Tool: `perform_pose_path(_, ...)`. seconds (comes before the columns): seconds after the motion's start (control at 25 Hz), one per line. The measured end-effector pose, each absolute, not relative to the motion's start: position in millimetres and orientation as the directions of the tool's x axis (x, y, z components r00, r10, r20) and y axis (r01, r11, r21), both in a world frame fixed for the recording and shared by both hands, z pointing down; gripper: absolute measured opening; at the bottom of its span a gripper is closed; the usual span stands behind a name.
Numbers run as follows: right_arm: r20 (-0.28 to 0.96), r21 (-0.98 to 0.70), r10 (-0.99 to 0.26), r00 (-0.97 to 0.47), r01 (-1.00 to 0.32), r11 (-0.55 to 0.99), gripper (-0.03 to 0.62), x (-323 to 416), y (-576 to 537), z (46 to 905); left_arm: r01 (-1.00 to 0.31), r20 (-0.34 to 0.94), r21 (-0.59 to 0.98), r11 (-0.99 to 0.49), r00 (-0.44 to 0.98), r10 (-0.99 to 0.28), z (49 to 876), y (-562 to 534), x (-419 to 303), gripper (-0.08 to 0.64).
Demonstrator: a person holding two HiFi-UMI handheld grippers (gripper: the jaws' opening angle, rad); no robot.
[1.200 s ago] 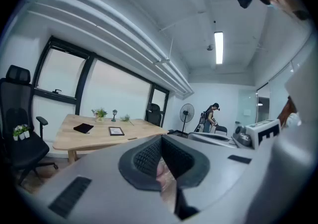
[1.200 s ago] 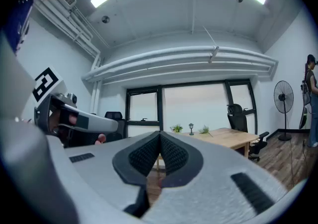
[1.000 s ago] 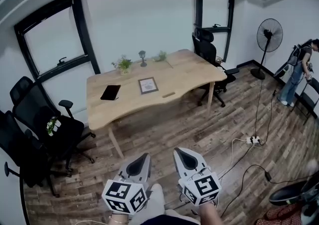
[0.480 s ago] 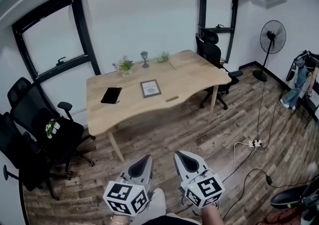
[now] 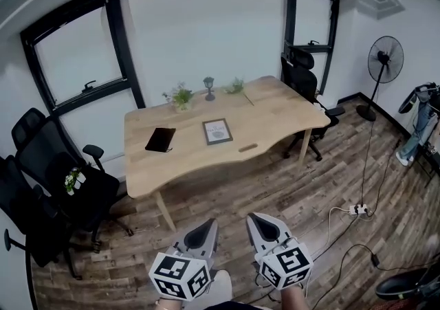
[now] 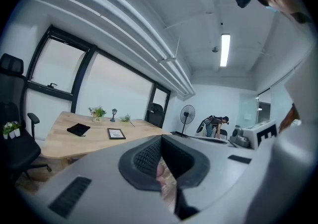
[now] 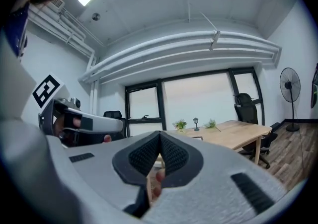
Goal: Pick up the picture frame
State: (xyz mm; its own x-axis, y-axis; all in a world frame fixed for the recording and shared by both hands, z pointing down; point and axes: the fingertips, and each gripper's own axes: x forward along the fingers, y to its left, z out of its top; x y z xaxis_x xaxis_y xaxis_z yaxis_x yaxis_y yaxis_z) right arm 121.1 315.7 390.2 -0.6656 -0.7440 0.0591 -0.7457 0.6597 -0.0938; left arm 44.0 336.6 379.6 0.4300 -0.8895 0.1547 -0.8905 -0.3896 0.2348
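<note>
A dark-framed picture frame point(image 5: 217, 131) lies flat near the middle of the wooden table point(image 5: 275, 106); it also shows in the left gripper view point(image 6: 116, 133), small and far off. My left gripper point(image 5: 205, 227) and right gripper point(image 5: 257, 220) are low in the head view, side by side over the wood floor, well short of the table. Both are shut with nothing between their jaws. In the right gripper view the table point(image 7: 238, 131) lies ahead and the frame is mostly hidden behind the jaws.
On the table lie a black pouch point(image 5: 160, 139), small plants point(image 5: 181, 96) and a little lamp point(image 5: 209, 85). Black office chairs point(image 5: 51, 164) stand left and at the far right end point(image 5: 302, 75). A fan point(image 5: 386, 54), floor cables with a power strip point(image 5: 357, 210) and a person point(image 5: 419, 123) are at right.
Both grippers have moved forward toward the table, which now sits larger and lower in the head view. The jaws stayed shut.
</note>
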Motion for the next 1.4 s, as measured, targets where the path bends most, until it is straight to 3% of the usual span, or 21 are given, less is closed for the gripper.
perform_pose_path(1.4,0.097,-0.019,-0.767,-0.634,-0.772,0.636,0.0,65.4,165.4,385.0,-0.846,0.201,0.284,-0.451,0.512,-0.835,396.3,187.4,1.5,0.005)
